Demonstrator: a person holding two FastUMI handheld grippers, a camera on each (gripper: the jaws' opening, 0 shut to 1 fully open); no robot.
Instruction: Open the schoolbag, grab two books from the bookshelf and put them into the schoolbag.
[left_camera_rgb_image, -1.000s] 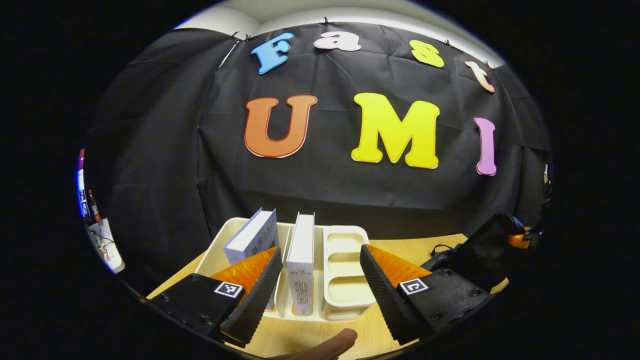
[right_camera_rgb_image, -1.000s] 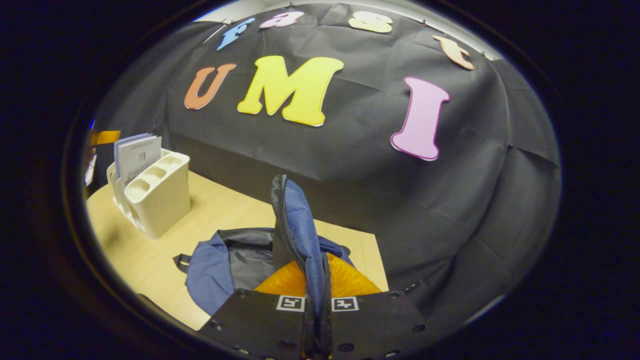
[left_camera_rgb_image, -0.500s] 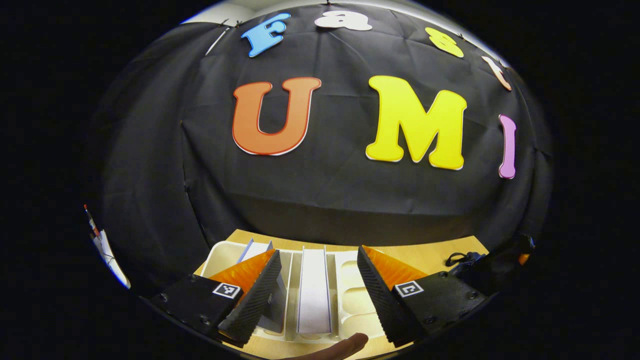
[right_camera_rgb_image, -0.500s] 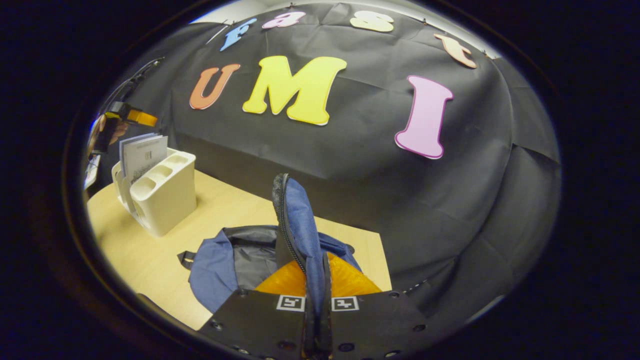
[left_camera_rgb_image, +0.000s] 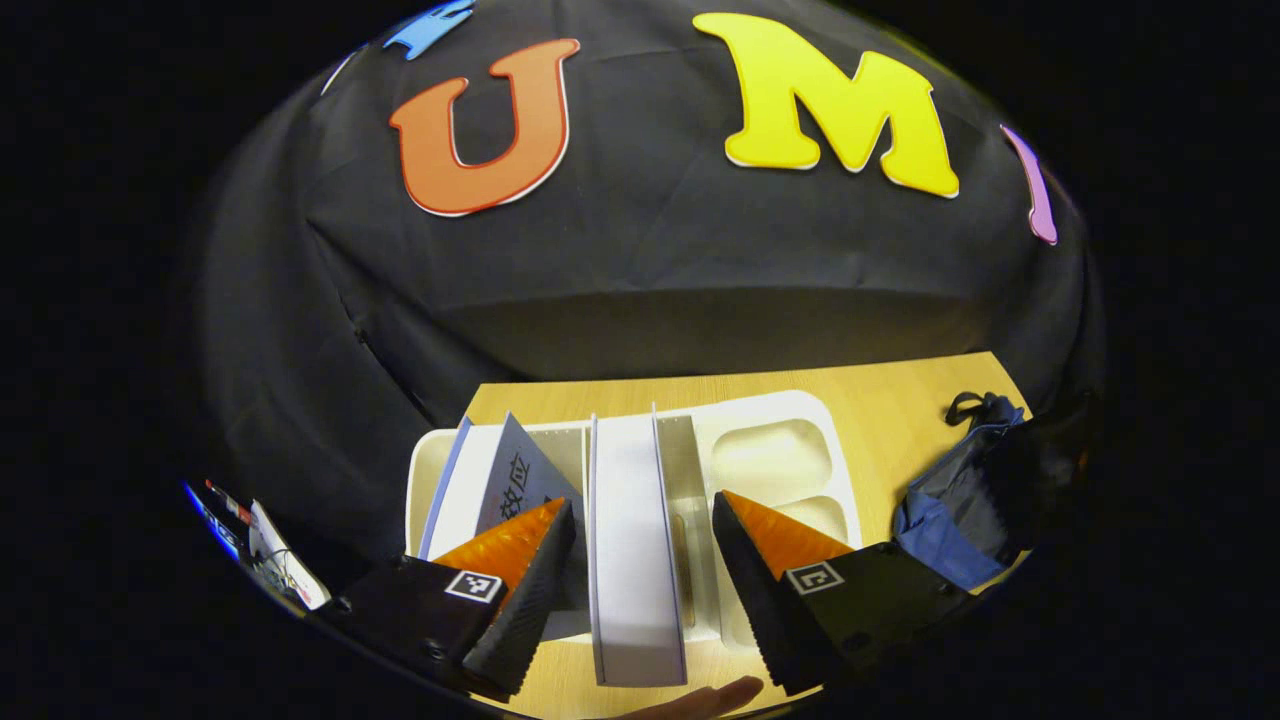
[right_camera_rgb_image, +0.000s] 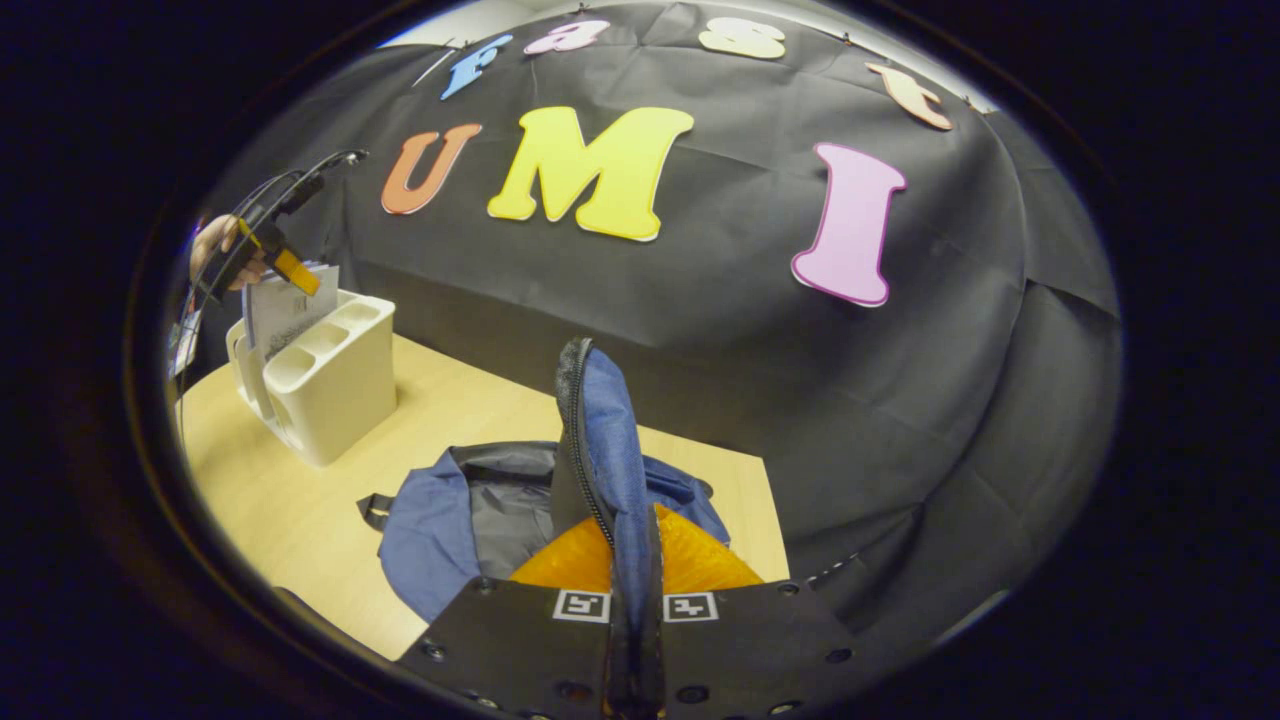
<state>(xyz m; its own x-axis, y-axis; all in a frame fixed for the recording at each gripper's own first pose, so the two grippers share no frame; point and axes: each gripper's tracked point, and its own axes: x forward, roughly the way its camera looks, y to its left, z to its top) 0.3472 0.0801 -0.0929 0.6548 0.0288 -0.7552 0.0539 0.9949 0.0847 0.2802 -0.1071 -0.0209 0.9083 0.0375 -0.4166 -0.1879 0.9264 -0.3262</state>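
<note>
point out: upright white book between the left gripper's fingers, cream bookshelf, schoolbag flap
upright white book (left_camera_rgb_image: 636, 560), left gripper view: top edge.
cream bookshelf (right_camera_rgb_image: 345, 375), right gripper view: side wall.
schoolbag flap (right_camera_rgb_image: 603, 425), right gripper view: blue fabric beside the zipper.

Schoolbag: blue, dark grey lining, lay unzipped on the table, one flap held upright. Bookshelf: cream plastic rack. Two books stood in its slots: one white, upright; one grey-covered, leaning.

blue schoolbag — grey lining, cream bookshelf
</note>
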